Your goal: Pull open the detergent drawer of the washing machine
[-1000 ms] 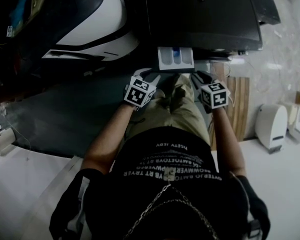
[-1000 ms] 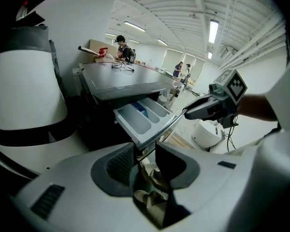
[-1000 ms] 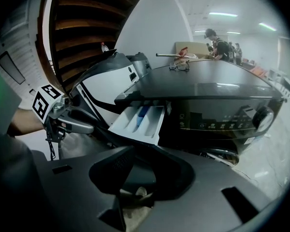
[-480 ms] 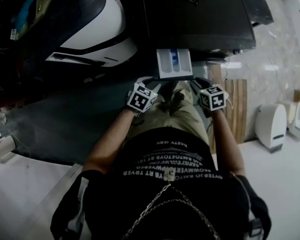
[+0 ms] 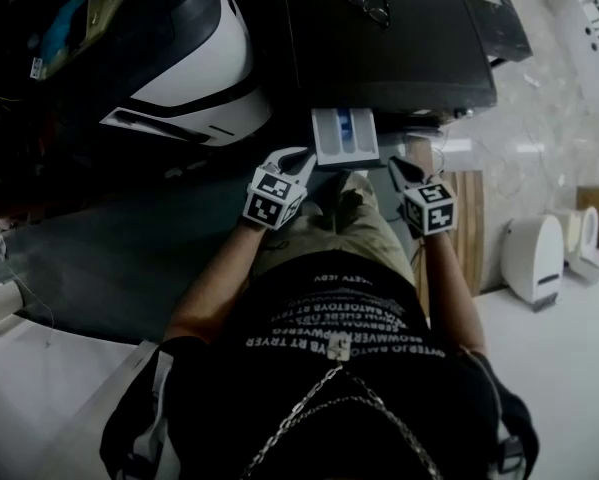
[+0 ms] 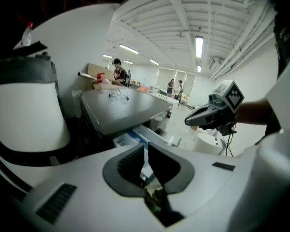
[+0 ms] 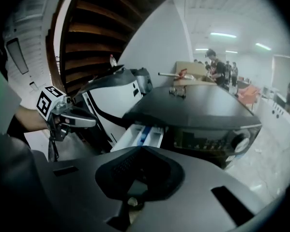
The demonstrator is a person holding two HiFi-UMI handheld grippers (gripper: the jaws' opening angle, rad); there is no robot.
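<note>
White plastic, with a blue insert, the detergent drawer [image 5: 345, 136] juts out of the front of the dark grey washing machine [image 5: 389, 38], top left of its control panel. In the head view its long axis runs straight out from the machine toward the person, and it appears well extended already.

The drawer's front end lies between the two grippers and just ahead of them. The left gripper [image 5: 299, 158] hangs just beside the drawer's front left corner, apart from it, with its jaws drawn to a thin slit and nothing between them. The right gripper [image 5: 399, 171] sits near the front right corner, jaws closed together and likewise empty. Neither one grips the drawer.

The left gripper looks slightly nearer, so it is probably the better placed for any further pull. Such a pull would run along the drawer's length, back toward the person's body.

A pair of glasses [image 5: 371, 3] rests on the machine's lid.
</note>
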